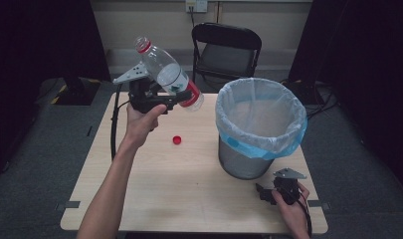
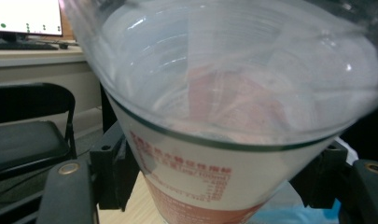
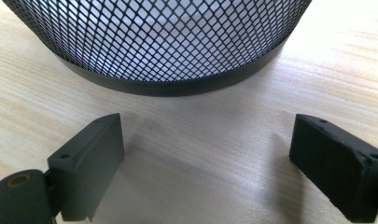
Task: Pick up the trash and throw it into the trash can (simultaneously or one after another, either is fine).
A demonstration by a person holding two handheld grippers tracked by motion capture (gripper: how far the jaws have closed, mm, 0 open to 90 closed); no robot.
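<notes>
A clear plastic bottle with a red-and-white label and no cap is held tilted above the table's far left part, its neck pointing up and to the left. My left gripper is shut on its lower body; in the left gripper view the bottle sits between both black jaws. A small red cap lies on the wooden table below. My right gripper rests low near the front right, open, with nothing between its jaws.
A black mesh bin lined with a pale blue bag stands on the table's right half, right before my right gripper; its base is close. A black folding chair stands behind the table.
</notes>
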